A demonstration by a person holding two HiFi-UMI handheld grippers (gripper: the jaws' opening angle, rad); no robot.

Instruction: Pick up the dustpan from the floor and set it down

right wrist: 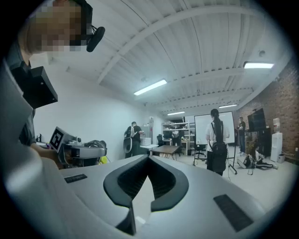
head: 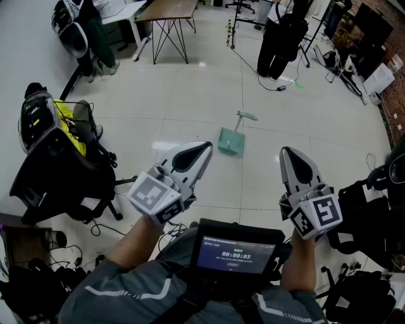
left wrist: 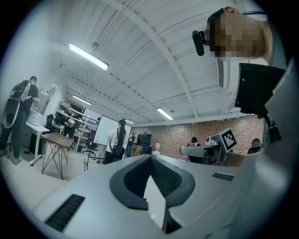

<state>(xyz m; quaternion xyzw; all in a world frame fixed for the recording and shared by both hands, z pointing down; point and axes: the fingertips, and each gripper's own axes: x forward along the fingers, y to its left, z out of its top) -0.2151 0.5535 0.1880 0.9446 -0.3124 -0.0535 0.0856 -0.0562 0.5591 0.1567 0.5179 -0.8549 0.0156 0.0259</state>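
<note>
A teal dustpan [head: 230, 141] lies on the pale tiled floor ahead of me, its handle [head: 245, 116] pointing away. My left gripper [head: 206, 147] is held level, its tip just left of the pan and well above the floor. The right gripper [head: 285, 152] hovers to the pan's right. Both are shut, with nothing between their fingers. In the left gripper view the jaws of the left gripper [left wrist: 150, 157] meet at the tip. The right gripper [right wrist: 149, 158] shows the same in its own view. Neither gripper view shows the dustpan.
A black office chair [head: 56, 172] with bags stands at the left. A wooden table [head: 168, 10] on thin legs is at the back. A person [head: 279, 37] stands beyond the pan near stands and cables. Dark bags [head: 367, 209] crowd the right side.
</note>
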